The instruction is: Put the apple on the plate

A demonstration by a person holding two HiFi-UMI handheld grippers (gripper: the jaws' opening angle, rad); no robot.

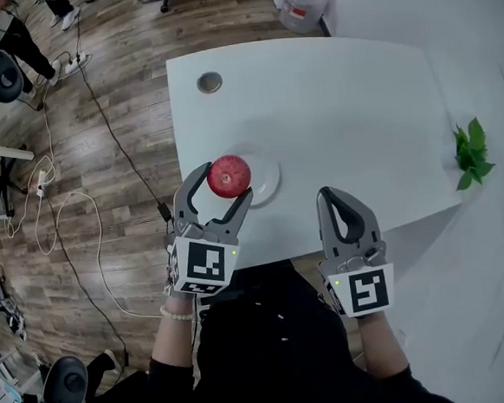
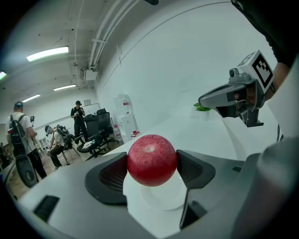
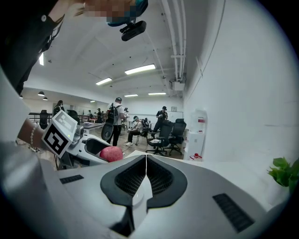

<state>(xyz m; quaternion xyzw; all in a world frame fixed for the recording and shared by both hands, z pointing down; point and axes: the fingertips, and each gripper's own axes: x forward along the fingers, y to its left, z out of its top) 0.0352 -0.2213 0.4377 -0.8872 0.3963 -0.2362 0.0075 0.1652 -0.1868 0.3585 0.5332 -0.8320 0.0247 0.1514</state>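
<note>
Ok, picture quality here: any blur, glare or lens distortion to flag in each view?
Head view: evenly lit, sharp, the table edges bowed by the lens. Left gripper view: heavy fisheye with black corners, the apple crisp, ceiling lamps blown out. Right gripper view: same fisheye and black rim, otherwise sharp.

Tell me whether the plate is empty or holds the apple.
Apparently empty: the left gripper grips the apple between its jaws above the plate, whose bare centre shows beneath it.
</note>
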